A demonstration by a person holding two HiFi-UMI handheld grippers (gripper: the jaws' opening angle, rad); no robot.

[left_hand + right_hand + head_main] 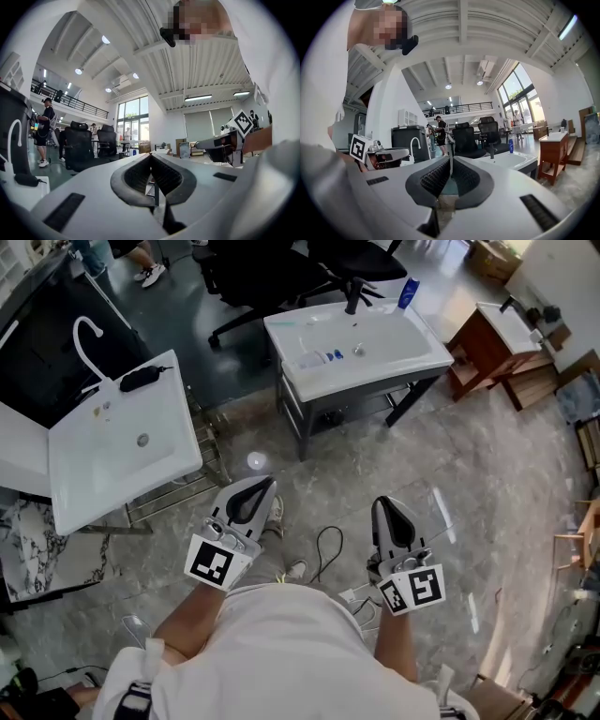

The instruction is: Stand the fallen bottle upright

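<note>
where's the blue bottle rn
In the head view the blue bottle is near the top, right of centre, on the far right corner of the white sink basin, next to the black office chair.

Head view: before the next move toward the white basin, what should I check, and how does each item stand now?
1. Left tool empty, jaws together: ok.
2. Right tool empty, jaws together: ok.
3. Target identified: cannot tell; a pale object with blue bits lies on the white basin, too small to name.
4. Blue bottle at the basin's back corner upright: ok.
5. Tools at the basin: not ok; both are over the floor, short of it.
</note>
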